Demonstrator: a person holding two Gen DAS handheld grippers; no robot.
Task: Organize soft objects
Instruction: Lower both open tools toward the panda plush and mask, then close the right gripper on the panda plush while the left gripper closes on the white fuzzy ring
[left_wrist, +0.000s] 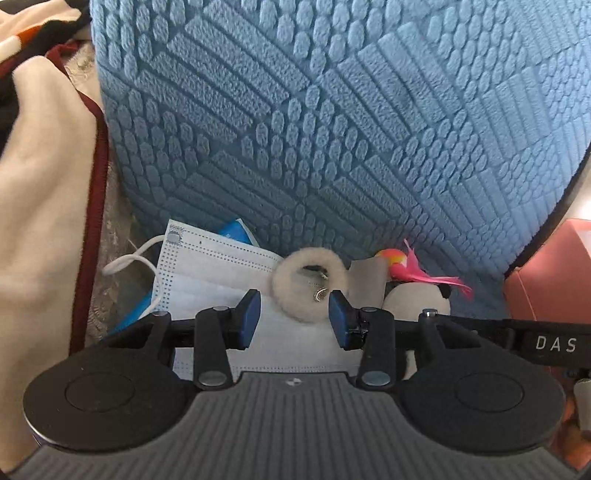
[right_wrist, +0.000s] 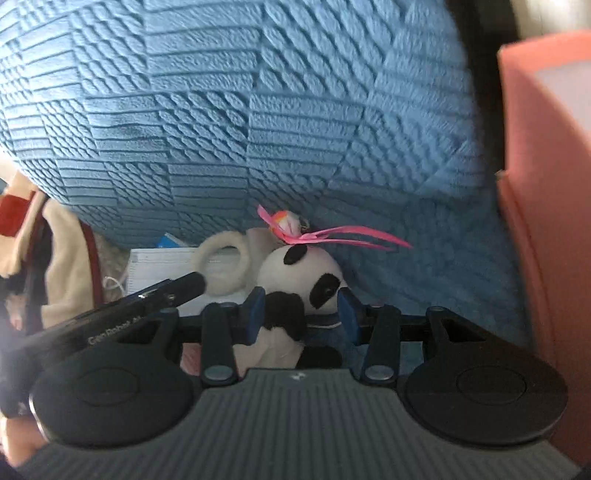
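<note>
Fingers of left gripper (left_wrist: 294, 319): blue pads set part-open, nothing clamped. A fluffy cream ring (left_wrist: 309, 284), plush w/ a small metal clip in its hole, sits in the gap ahead of the tips; contact w/ pads can't be confirmed. The ring lies on a white pleated face mask (left_wrist: 218, 273), non-woven, dotted edge seams, elastic ear loop curling off to the left.

Fingers of right gripper (right_wrist: 302, 314): also part-open, jaws just widening. The panda plush (right_wrist: 299, 288), black-and-white, rounded head, short pile, lies between them; left pad sits against its black arm, right pad close to the face, no visible squeeze. A pink feathered bird toy (right_wrist: 291, 227), orange-yellow head, thin ribbon-like tail feathers, rests on top of the panda's head.

Behind all items: large blue cushion (left_wrist: 314, 122), fleece w/ embossed blocks of ribs and oval bumps, bulging forward over the pile. Left edge of left wrist view: cream fleece fabric (left_wrist: 40, 177) w/ dark red piping. Right side: salmon-pink box (right_wrist: 546, 192), flat rigid walls, next to the cushion. Supporting surface mostly hidden; type can't be determined.
</note>
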